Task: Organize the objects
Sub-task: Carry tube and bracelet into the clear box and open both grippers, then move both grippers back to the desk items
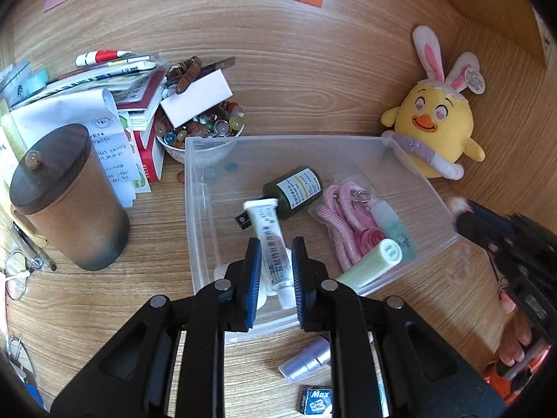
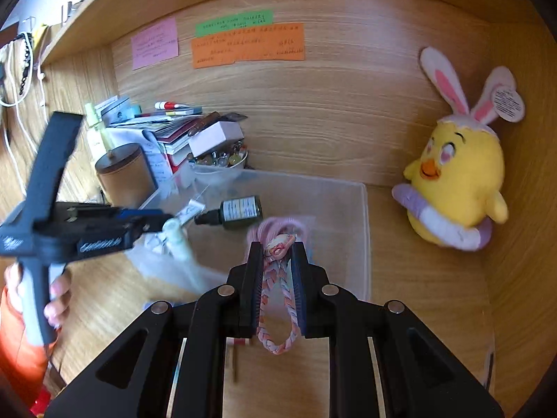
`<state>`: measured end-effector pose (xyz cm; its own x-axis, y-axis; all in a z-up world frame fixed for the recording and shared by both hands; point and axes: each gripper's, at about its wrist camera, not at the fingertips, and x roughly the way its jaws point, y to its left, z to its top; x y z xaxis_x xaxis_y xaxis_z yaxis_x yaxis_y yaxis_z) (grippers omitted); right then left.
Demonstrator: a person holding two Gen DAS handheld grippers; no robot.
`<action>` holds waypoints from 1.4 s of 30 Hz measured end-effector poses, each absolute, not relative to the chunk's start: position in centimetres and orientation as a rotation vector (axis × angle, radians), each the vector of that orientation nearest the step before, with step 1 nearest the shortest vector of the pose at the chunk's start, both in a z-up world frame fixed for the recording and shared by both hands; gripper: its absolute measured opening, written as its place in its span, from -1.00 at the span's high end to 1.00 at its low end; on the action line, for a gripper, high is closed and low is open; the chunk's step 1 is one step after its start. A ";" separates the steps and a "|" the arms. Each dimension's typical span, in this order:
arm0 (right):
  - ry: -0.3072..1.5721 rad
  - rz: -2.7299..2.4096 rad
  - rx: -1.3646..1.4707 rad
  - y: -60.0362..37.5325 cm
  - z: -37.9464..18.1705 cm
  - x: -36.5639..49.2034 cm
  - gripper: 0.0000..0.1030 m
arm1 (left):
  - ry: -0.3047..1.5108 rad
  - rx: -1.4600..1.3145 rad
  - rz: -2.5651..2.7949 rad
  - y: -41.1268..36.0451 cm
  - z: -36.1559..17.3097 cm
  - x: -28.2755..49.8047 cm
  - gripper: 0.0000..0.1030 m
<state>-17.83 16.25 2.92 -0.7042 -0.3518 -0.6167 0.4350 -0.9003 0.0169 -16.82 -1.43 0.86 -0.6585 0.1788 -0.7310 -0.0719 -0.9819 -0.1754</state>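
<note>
A clear plastic bin (image 1: 278,138) on the wooden desk holds a dark green bottle (image 1: 294,190), a white tube (image 1: 268,230), a bagged pink lanyard (image 1: 339,216) and a pale green stick (image 1: 372,264). My left gripper (image 1: 276,244) hovers over the bin's near end, shut, with nothing gripped; the white tube lies below the gap. My right gripper (image 2: 276,244) is shut on a pink-and-white braided cord (image 2: 276,348) with a small charm, held above the bin's (image 2: 363,230) near side. It shows blurred at the right edge (image 1: 457,214) of the left wrist view.
A brown lidded canister (image 1: 66,198), a bowl of beads (image 1: 202,132) and a stack of papers and booklets (image 1: 104,104) crowd the left. A yellow plush chick (image 1: 435,129) sits in the right corner. A silver cap (image 1: 306,358) and a small Max box (image 1: 316,400) lie before the bin.
</note>
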 end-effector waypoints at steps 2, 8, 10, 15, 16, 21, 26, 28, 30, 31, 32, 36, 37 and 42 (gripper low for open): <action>0.185 -2.545 0.908 15.8 2.5 -18.9 0.72 | -0.193 -1.217 2.741 -1.5 1.1 -16.5 0.70; 0.206 -2.520 0.966 14.0 1.0 -21.3 0.72 | -0.194 -1.192 2.738 -1.8 1.8 -15.3 0.69; 0.217 -2.500 0.990 13.3 0.5 -21.9 0.72 | -0.183 -1.183 2.744 -1.7 2.0 -15.0 0.65; 0.246 -2.473 1.034 12.5 -0.3 -22.4 0.61 | -0.138 -1.142 2.769 -1.3 2.5 -13.4 0.34; 0.240 -2.463 1.037 12.6 -0.3 -22.2 0.60 | -0.129 -1.134 2.774 -1.2 2.6 -13.1 0.28; 0.237 -2.476 1.003 13.1 0.7 -21.1 0.30 | -0.118 -1.107 2.788 -1.2 2.8 -11.5 -0.06; 0.237 -2.487 0.942 13.8 2.1 -18.8 0.14 | -0.107 -1.119 2.795 -1.4 2.5 -10.0 -0.19; 0.236 -2.478 0.921 14.1 2.5 -17.5 0.11 | -0.105 -1.122 2.803 -1.5 2.3 -9.3 -0.29; 0.246 -2.467 0.911 14.2 2.6 -16.4 -0.03 | -0.085 -1.134 2.807 -1.5 2.0 -8.6 -0.29; 0.254 -2.454 0.904 14.2 2.7 -15.5 -0.06 | -0.080 -1.140 2.807 -1.5 1.8 -8.3 -0.30; 0.260 -2.446 0.898 14.1 2.6 -14.9 -0.13 | -0.077 -1.152 2.804 -1.6 1.5 -8.0 -0.30; 0.277 -2.406 0.895 13.8 2.0 -12.5 -0.25 | -0.078 -1.205 2.794 -1.8 0.3 -7.1 -0.50; 0.277 -2.390 0.905 13.6 1.5 -11.8 -0.25 | -0.080 -1.211 2.800 -1.9 0.0 -6.7 -0.57; 0.262 -2.305 0.986 12.5 -1.1 -10.0 -0.26 | -0.092 -1.272 2.787 -2.5 -1.7 -5.4 -0.57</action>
<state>-10.02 12.50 -1.10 -0.5358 -0.4582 -0.7092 0.6059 -0.7937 0.0551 -5.36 -2.54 -1.70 -0.6530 0.0946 -0.7514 -0.0449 -0.9953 -0.0863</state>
